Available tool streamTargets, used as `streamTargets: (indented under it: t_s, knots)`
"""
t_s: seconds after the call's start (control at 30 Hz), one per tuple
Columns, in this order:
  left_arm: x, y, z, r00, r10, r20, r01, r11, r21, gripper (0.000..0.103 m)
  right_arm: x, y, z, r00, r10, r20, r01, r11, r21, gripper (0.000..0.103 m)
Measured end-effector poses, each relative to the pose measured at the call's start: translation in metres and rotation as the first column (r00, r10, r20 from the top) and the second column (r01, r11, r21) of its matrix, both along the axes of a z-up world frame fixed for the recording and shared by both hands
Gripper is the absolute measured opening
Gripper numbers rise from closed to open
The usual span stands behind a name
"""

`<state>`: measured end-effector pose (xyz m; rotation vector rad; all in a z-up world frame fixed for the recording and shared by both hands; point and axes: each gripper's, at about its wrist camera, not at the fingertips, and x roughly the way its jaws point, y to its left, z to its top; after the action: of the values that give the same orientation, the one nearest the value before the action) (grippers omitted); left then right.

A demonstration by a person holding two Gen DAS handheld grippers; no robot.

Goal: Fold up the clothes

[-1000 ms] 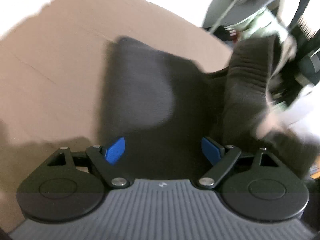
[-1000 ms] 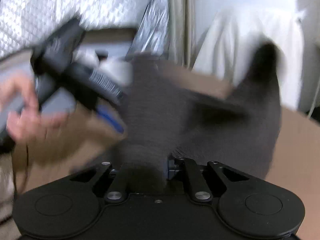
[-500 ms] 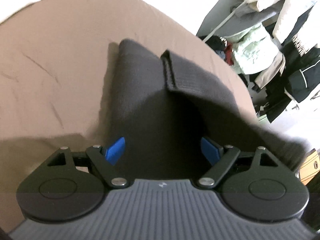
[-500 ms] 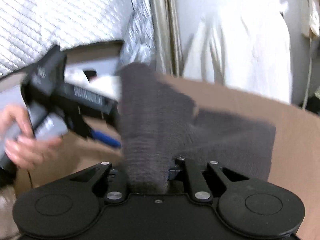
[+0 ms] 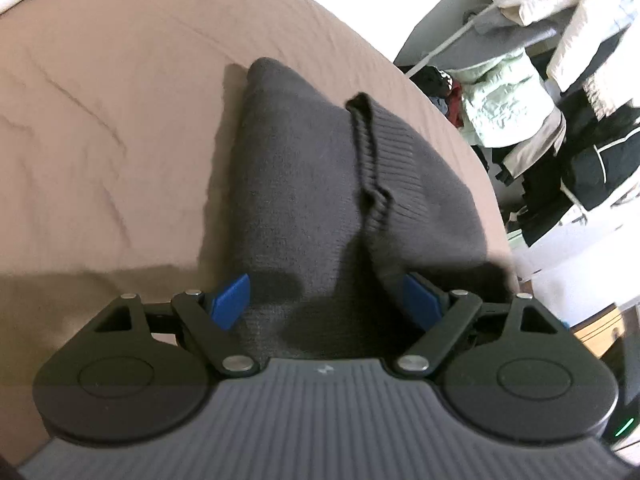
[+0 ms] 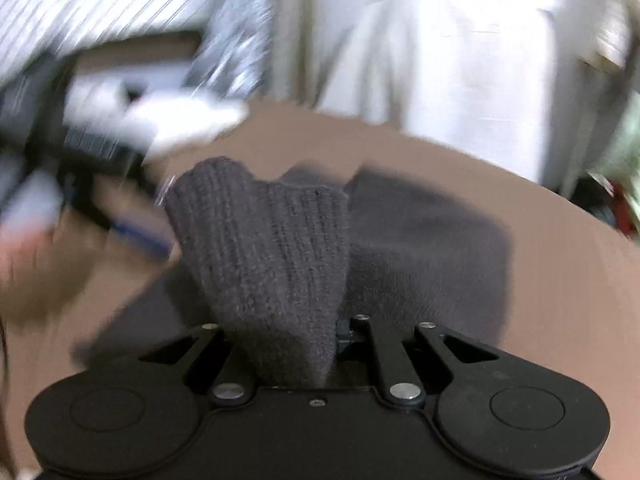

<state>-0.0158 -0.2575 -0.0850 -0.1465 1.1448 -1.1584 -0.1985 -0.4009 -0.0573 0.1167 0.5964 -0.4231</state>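
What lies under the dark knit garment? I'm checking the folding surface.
Brown sheet shows all around the dark knit garment; whatever lies directly beneath it is covered.

In the right wrist view, motion blur smears the left gripper and the hand holding it beyond detail. The dark knit garment hides the right gripper fingertips. In the left wrist view, the clothes pile past the bed's far edge is cut off by the frame.
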Motion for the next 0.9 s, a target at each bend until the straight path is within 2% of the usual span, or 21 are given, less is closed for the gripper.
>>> streamTargets:
  t_s: [0.07, 0.17, 0.23, 0.33, 0.4, 0.47, 0.5, 0.57, 0.67, 0.7, 0.73, 0.77, 0.83, 0.9]
  knots:
    - [-0.01, -0.011, 0.002, 0.998, -0.028, 0.051, 0.027, 0.999, 0.031, 0.084, -0.027, -0.031, 0.022, 0.99, -0.102, 0.094, 0.095, 0.992, 0.082, 0.013]
    - [-0.028, -0.032, 0.004, 0.988, -0.079, 0.135, 0.067, 0.994, 0.091, 0.084, -0.064, -0.08, 0.036, 0.941, -0.28, 0.189, 0.23, 0.941, 0.246, 0.013]
    - [-0.041, -0.045, 0.0, 0.98, -0.118, 0.158, 0.1, 0.988, 0.118, 0.084, -0.084, -0.098, 0.033, 0.908, -0.374, 0.188, 0.314, 0.906, 0.284, 0.013]
    - [-0.057, -0.055, -0.001, 0.969, -0.169, 0.182, 0.146, 0.98, 0.134, 0.084, -0.078, -0.114, 0.023, 0.86, -0.496, 0.116, 0.45, 0.847, 0.284, 0.013]
    - [-0.066, -0.06, 0.0, 0.958, -0.203, 0.201, 0.176, 0.974, 0.143, 0.084, -0.09, -0.115, 0.011, 0.834, -0.544, 0.088, 0.497, 0.811, 0.308, 0.013]
    - [-0.072, -0.062, 0.0, 0.951, -0.229, 0.209, 0.2, 0.968, 0.15, 0.084, -0.089, -0.119, -0.001, 0.828, -0.552, 0.097, 0.494, 0.8, 0.341, 0.013]
    - [-0.073, -0.062, 0.0, 0.952, -0.231, 0.202, 0.204, 0.968, 0.15, 0.084, -0.085, -0.121, -0.002, 0.835, -0.537, 0.116, 0.471, 0.808, 0.353, 0.013]
    - [-0.067, -0.059, 0.003, 0.959, -0.218, 0.182, 0.195, 0.971, 0.135, 0.084, -0.072, -0.115, 0.003, 0.866, -0.468, 0.178, 0.392, 0.854, 0.342, 0.014]
    - [-0.048, -0.042, 0.013, 0.977, -0.153, 0.149, 0.144, 0.987, 0.072, 0.083, -0.043, -0.079, 0.023, 0.935, -0.218, 0.28, 0.14, 0.952, 0.272, 0.014]
    - [-0.037, -0.032, 0.018, 0.984, -0.121, 0.132, 0.117, 0.992, 0.042, 0.083, -0.021, -0.062, 0.026, 0.958, -0.098, 0.268, 0.032, 0.971, 0.239, 0.014]
    - [-0.026, -0.022, 0.022, 0.989, -0.094, 0.112, 0.093, 0.996, 0.011, 0.083, 0.001, -0.043, 0.023, 0.978, 0.005, 0.21, -0.05, 0.977, 0.208, 0.014]
    - [-0.016, -0.011, 0.023, 0.993, -0.071, 0.09, 0.072, 0.997, -0.008, 0.083, 0.024, -0.025, 0.018, 0.984, 0.105, 0.144, -0.13, 0.975, 0.182, 0.014]
    - [0.005, 0.009, 0.021, 0.998, -0.029, 0.054, 0.03, 0.999, -0.021, 0.084, 0.061, 0.008, -0.007, 0.971, 0.238, 0.038, -0.241, 0.958, 0.158, 0.014]
    - [0.022, 0.026, 0.019, 1.0, 0.006, 0.024, -0.006, 1.0, -0.025, 0.084, 0.079, 0.025, -0.03, 0.952, 0.306, 0.0, -0.3, 0.935, 0.189, 0.014]
